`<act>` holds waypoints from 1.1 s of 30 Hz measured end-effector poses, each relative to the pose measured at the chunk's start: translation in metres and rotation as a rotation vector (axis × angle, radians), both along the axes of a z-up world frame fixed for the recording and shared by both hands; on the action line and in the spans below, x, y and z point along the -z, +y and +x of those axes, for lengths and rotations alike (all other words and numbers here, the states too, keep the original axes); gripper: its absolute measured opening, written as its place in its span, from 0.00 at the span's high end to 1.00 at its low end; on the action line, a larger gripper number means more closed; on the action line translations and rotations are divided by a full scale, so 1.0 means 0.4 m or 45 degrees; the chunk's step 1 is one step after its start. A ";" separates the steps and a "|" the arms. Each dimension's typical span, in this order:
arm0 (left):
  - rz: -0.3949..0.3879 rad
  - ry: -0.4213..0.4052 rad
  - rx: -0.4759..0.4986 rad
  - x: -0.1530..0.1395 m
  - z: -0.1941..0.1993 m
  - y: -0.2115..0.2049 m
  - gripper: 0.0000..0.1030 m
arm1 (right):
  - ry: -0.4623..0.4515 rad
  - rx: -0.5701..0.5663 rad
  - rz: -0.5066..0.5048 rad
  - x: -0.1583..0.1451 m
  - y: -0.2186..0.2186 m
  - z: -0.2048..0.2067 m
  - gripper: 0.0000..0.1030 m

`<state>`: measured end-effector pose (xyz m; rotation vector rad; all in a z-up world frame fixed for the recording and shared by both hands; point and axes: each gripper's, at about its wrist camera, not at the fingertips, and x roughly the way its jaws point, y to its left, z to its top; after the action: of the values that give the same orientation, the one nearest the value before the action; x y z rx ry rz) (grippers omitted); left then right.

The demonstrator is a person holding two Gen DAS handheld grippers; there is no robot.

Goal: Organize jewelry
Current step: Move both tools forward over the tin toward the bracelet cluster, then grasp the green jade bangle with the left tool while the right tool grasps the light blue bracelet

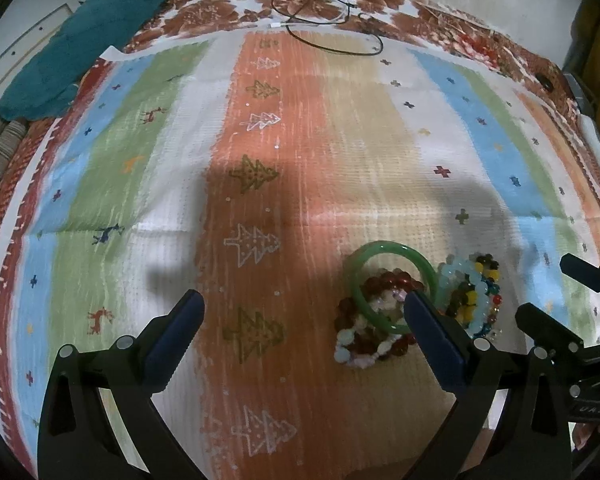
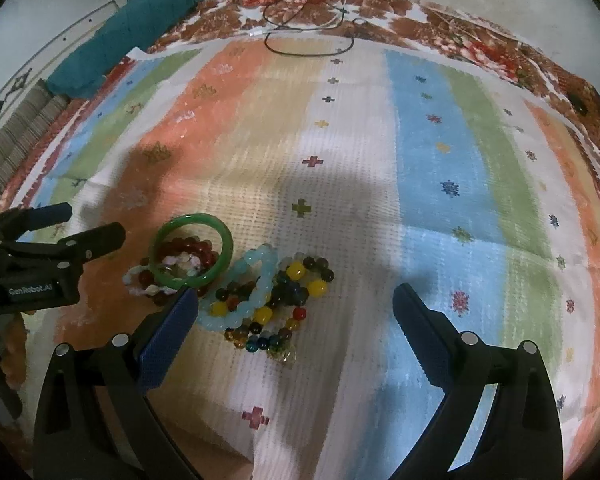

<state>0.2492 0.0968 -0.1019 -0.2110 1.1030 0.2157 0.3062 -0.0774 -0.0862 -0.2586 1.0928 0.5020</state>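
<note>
Right now I hold both grippers, left gripper (image 1: 302, 312) and right gripper (image 2: 296, 306), released, over the bracelets (image 2: 260, 292) near the green bangle (image 2: 192, 250).

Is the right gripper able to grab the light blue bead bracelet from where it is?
Probably yes. The right gripper is open, and the light blue bead bracelet lies just ahead between its fingers with nothing on top. The multicoloured bead bracelet is tangled against it and might come along.
</note>
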 end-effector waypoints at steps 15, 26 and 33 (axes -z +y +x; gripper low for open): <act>-0.001 0.081 0.053 0.067 0.072 0.002 0.16 | 0.076 -0.011 -0.035 0.062 0.039 0.057 0.26; -0.029 0.127 0.101 0.118 0.106 -0.014 0.46 | 0.146 -0.035 -0.063 0.111 0.073 0.072 0.66; 0.031 0.146 0.107 0.130 0.108 -0.024 0.91 | 0.144 -0.054 -0.055 0.113 0.080 0.069 0.88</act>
<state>0.2924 0.0870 -0.1540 -0.1314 1.2200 0.1674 0.3339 -0.0452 -0.1312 -0.2945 1.2112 0.5366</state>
